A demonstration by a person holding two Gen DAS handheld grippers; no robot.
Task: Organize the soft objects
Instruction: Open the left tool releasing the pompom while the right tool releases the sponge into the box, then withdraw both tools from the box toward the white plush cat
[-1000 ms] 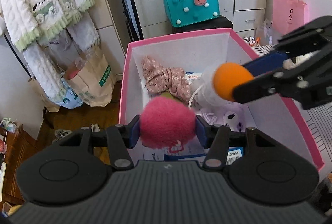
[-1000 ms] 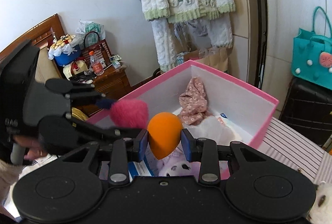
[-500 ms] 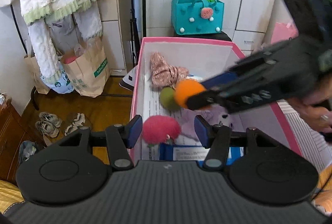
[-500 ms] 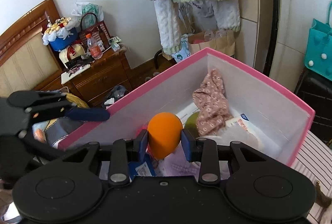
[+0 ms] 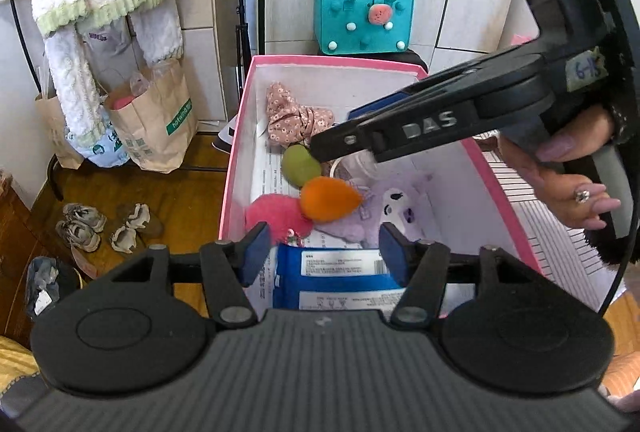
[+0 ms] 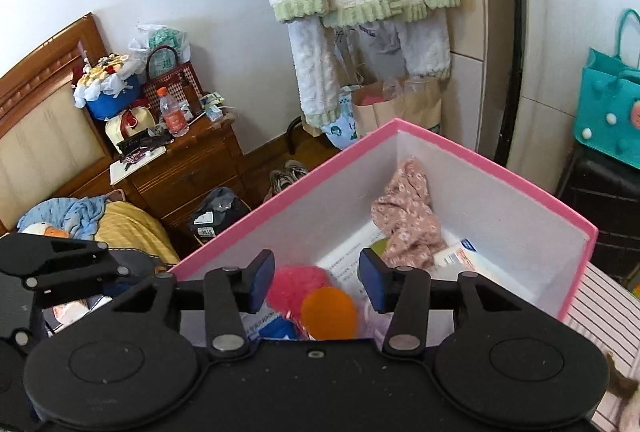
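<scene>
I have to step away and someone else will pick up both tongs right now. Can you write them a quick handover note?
Left tongs: open, empty, above the near end of the pink box.
Right tongs: open, empty, over the box.
In the box: pink pom-pom, orange sponge, green sponge, floral scrunchie, purple plush.
Done: pom-pom and orange sponge are in the box.
Left: no other loose soft item is clearly visible; look around before grasping.

- A pink box (image 5: pixel 236 136) with white inner walls, open at the top, holds the soft things
- On its floor: a fuzzy pink ball (image 5: pixel 276 212) touching an orange sponge (image 5: pixel 330 199), a green sponge (image 5: pixel 298 165), a floral pink cloth (image 5: pixel 296 118), a purple plush toy (image 5: pixel 384 208), a blue packet (image 5: pixel 332 278)
- Printed papers (image 5: pixel 272 172) lie beneath them
</scene>
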